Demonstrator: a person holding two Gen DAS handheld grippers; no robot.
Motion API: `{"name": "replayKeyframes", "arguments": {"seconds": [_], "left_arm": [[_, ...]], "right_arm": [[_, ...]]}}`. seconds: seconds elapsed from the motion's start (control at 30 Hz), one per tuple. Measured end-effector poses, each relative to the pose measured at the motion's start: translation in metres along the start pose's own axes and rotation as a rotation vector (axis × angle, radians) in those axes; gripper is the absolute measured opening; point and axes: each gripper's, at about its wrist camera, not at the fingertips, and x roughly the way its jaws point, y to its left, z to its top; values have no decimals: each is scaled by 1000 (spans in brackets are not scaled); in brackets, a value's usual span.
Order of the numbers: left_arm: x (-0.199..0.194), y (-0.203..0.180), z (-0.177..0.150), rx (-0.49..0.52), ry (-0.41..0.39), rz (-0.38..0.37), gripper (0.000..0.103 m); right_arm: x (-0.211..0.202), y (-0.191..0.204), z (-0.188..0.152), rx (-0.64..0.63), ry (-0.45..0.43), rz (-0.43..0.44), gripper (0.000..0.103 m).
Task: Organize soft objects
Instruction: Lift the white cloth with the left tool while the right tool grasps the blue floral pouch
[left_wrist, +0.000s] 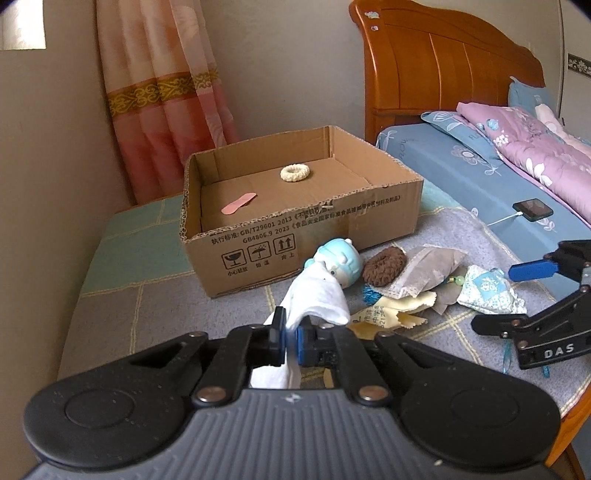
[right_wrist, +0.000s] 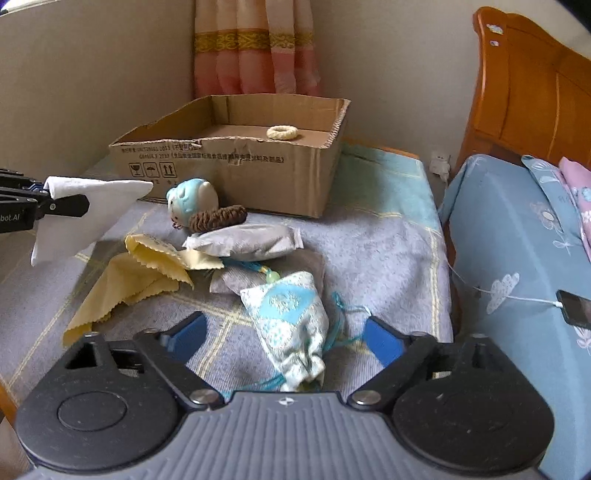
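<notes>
My left hand-held gripper (left_wrist: 286, 341) is clenched on a white cloth (left_wrist: 319, 295), which hangs lifted above the blanket at lower centre of the left wrist view; in the right wrist view the same cloth sits at the left edge, pinched between dark fingers. My right hand-held gripper (right_wrist: 286, 338) is released, its blue pads spread to either side of a pale blue patterned pouch (right_wrist: 291, 325) lying on the blanket at lower centre, not pressing it. Above the pouch I see a grey sachet (right_wrist: 243, 242), a brown knitted ring (right_wrist: 218, 218) resting on it, and a light blue toy head (right_wrist: 192, 199) just beside the ring. A yellow pinked-edge cloth (right_wrist: 136, 277) lies to the left of these. Behind the pile, at upper centre, stands an open cardboard box (right_wrist: 240, 173) holding a cream knitted ring (right_wrist: 282, 132); the left view also shows a pink strip (left_wrist: 239, 204) on the box floor. A phone (right_wrist: 574, 308) on a white cable lies on the blue bed at the right edge.
</notes>
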Motion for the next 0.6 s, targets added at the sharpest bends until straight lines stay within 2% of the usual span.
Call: {"name": "replayKeyframes", "arguments": {"seconds": [0.1, 0.27, 0.33, 0.4, 0.43, 0.6], "left_arm": [[1, -1, -1, 4, 1, -2, 4], [3, -2, -2, 12, 8, -10, 4], [2, -2, -2, 20, 7, -11, 4], [2, -3, -3, 27, 9, -12, 4], [2, -3, -3, 35, 10, -14, 4], [-2, -6, -4, 71, 13, -21, 4]], "right_arm": [[6, 4, 2, -35, 13, -19, 87], [13, 17, -2, -129, 28, -85, 73], [15, 19, -3, -141, 44, -95, 71], [14, 19, -3, -145, 45, -93, 55], [13, 20, -2, -148, 49, -90, 52], [6, 22, 0, -164, 48, -115, 44]]}}
